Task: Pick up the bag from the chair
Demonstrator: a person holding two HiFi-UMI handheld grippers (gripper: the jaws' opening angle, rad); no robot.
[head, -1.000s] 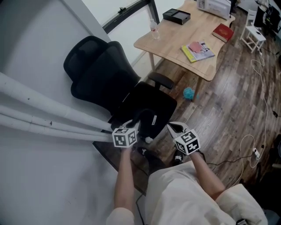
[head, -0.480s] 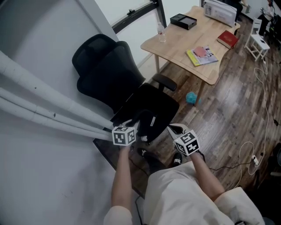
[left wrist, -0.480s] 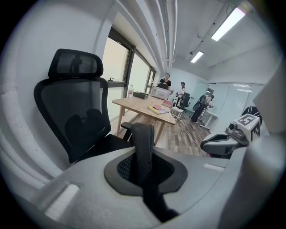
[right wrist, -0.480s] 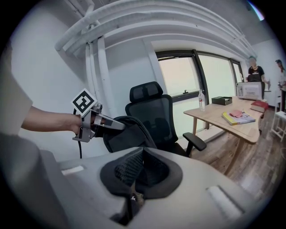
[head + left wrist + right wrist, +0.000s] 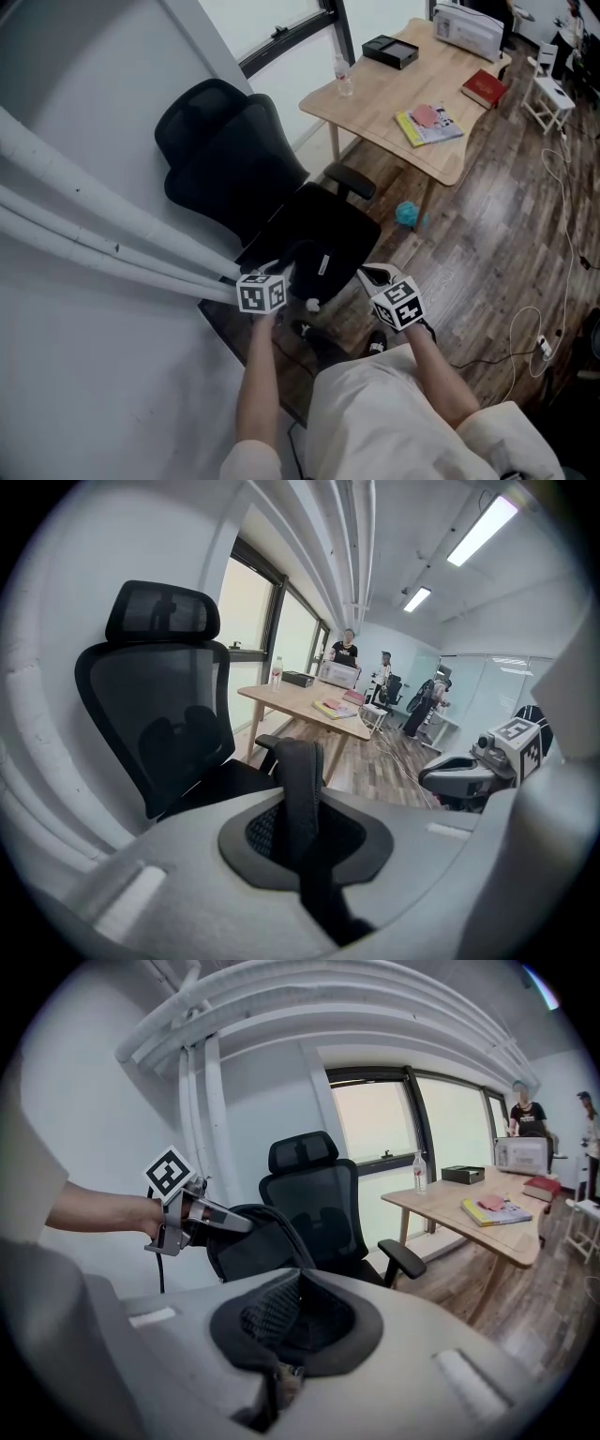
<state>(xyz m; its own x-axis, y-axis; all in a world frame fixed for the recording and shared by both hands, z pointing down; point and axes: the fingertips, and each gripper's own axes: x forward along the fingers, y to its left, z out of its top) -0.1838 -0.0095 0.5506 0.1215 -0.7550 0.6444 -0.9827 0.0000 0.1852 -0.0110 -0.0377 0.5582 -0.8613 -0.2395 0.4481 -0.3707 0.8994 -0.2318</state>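
Two claws sit low in the head view. Left claw [image 5: 279, 270] is clamped on the strap [image 5: 298, 789] of the black bag [image 5: 314, 267], which hangs at the chair [image 5: 225, 159] seat's front edge. Right claw [image 5: 370, 275] is at the bag's 3 o'clock, jaws together, apart from it. Table [image 5: 375, 89] lies at 1 o'clock beyond the chair.

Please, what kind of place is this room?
Most likely an office: a black swivel chair with a headrest, a wooden desk with books on it, and long ceiling lamps.
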